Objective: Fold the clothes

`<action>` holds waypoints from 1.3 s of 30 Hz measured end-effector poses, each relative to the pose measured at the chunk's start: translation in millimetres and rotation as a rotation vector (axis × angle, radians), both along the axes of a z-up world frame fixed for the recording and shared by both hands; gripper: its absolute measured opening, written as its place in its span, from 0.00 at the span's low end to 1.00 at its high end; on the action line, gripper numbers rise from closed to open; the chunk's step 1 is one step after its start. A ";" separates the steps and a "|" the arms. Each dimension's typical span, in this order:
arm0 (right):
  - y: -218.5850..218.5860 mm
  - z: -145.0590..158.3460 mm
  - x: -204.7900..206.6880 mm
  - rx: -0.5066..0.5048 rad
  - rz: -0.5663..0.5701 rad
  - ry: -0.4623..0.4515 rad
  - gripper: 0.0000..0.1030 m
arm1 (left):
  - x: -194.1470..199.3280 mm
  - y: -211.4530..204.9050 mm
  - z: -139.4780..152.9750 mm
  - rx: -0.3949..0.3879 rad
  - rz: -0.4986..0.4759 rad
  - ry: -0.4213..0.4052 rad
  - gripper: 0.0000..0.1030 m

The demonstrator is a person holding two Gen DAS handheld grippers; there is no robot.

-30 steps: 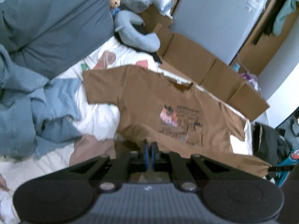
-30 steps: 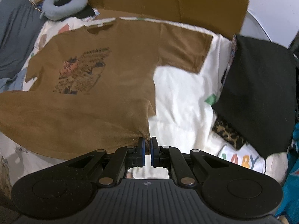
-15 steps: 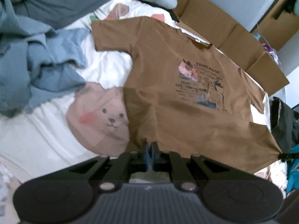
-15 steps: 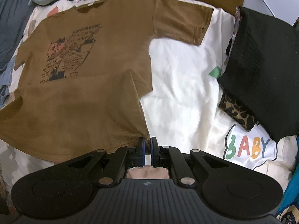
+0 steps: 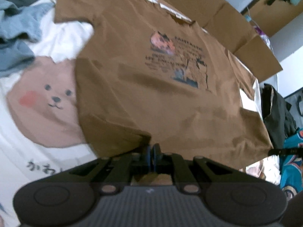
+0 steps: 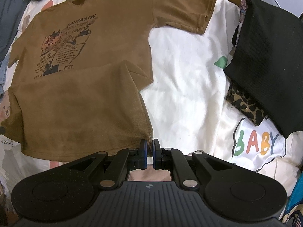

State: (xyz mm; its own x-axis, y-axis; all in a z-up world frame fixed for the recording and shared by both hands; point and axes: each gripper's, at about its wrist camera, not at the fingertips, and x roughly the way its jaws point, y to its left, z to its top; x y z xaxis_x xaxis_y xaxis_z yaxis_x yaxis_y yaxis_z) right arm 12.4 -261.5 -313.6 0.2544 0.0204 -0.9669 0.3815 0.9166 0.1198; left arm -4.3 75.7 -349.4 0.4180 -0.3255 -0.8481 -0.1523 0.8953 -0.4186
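Note:
A brown T-shirt with a dark printed picture on its chest lies face up on a white bed sheet, collar at the far end. My left gripper is shut on the hem at one bottom corner. My right gripper is shut on the hem at the other bottom corner. Near that corner the side edge has a small fold lying over the body. Both sleeves lie spread out flat.
Blue-grey clothes are heaped at the left of the bed. A black folded garment on a leopard-print piece lies at the right. Cardboard panels stand behind the collar. A bear print marks the sheet.
Both grippers have sunk toward the bed with the hem still pinched, the left one farther. The shirt's lower part has come down and now lies flatter on the sheet.

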 end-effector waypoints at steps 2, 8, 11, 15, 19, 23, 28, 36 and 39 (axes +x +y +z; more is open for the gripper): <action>-0.2 -2.1 0.4 0.003 -0.004 0.003 0.03 | 1.3 -6.4 -10.3 -0.012 -0.001 0.021 0.04; -1.7 -8.6 2.0 0.011 -0.010 0.013 0.03 | 9.6 -15.4 -28.6 -0.024 0.002 0.037 0.05; -1.8 -10.1 3.3 0.015 -0.008 0.015 0.03 | 13.6 -18.0 -32.7 -0.023 -0.026 0.063 0.13; -2.2 -10.3 4.1 0.017 -0.006 0.013 0.03 | 11.0 -14.6 -24.3 -0.044 -0.045 0.049 0.21; -3.3 -12.7 3.8 0.019 -0.010 0.014 0.03 | 4.3 -0.4 -9.6 -0.089 -0.031 0.022 0.23; -3.0 -14.5 3.7 0.022 -0.009 0.014 0.03 | -2.7 13.1 0.8 -0.126 0.001 0.014 0.23; -2.3 -15.2 3.9 0.022 -0.003 0.013 0.03 | -9.7 39.5 -9.4 -0.205 0.163 0.086 0.23; -3.9 -16.0 3.0 0.019 -0.003 0.020 0.03 | -8.8 52.0 -32.5 -0.367 0.302 0.145 0.23; -4.7 -16.3 3.3 0.017 -0.004 0.024 0.03 | -3.3 47.2 -39.4 -0.395 0.306 0.165 0.24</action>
